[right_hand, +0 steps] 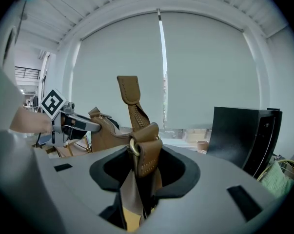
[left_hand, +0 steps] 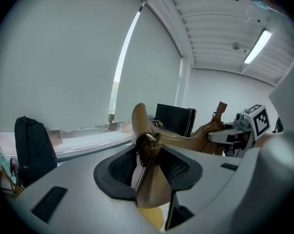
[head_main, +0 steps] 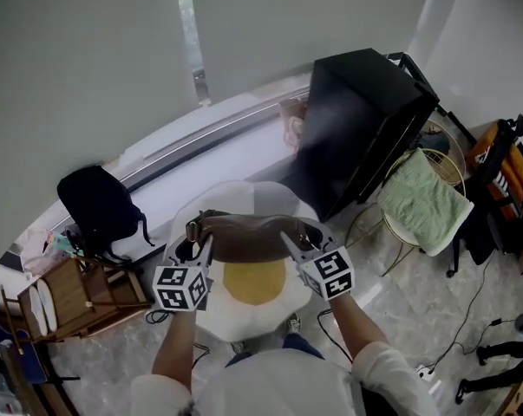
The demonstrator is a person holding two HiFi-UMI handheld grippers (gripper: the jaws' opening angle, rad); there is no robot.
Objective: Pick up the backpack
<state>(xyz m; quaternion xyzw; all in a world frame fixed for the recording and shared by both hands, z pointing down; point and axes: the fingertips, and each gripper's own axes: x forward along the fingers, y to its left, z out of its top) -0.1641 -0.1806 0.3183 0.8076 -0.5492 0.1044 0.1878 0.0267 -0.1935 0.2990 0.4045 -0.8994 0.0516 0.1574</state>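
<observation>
A brown leather backpack (head_main: 248,237) hangs in the air between my two grippers, above a white and yellow egg-shaped mat (head_main: 254,308). My left gripper (head_main: 202,248) is shut on the strap piece with a metal ring at the bag's left end (left_hand: 147,165). My right gripper (head_main: 290,241) is shut on the stitched strap tab at the bag's right end (right_hand: 146,156). In the left gripper view the bag's body (left_hand: 193,136) stretches away to the right gripper (left_hand: 233,136). The right gripper view shows the left gripper (right_hand: 77,124) at the bag's far side.
A black backpack (head_main: 99,204) leans on the window ledge at the left. A tall black case (head_main: 362,125) stands at the right, with a round stool holding a green towel (head_main: 423,201) beside it. A wooden rack (head_main: 75,293) is at lower left. Cables lie on the floor at the right.
</observation>
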